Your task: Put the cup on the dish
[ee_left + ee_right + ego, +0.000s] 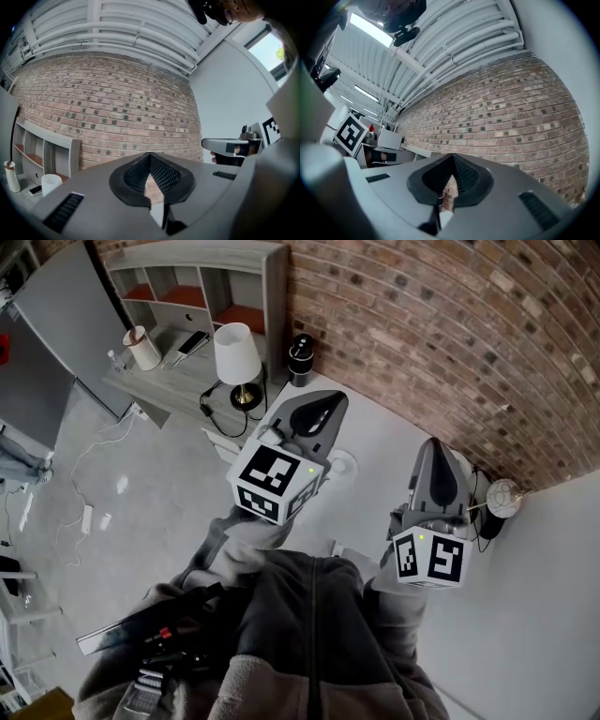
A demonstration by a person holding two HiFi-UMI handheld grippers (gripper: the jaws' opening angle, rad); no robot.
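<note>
Both grippers are held up in front of the person and point at the brick wall. My left gripper (325, 401) is shut, its tips (150, 155) meeting with nothing between them. My right gripper (438, 448) is also shut and empty, its tips (451, 158) closed against the wall behind. A small white round thing (341, 463) lies on the white table (375, 427) just right of the left gripper, partly hidden. I cannot tell whether it is the dish or the cup. The left gripper view shows the right gripper (229, 146) off to its right.
A white-shaded lamp (236, 354), a black cylinder (301, 360) and a grey shelf unit (202, 282) stand at the back left. A white cup (142, 348) sits on the grey desk there. A pale ball (503, 498) rests by the wall at right. Cables lie on the floor at left.
</note>
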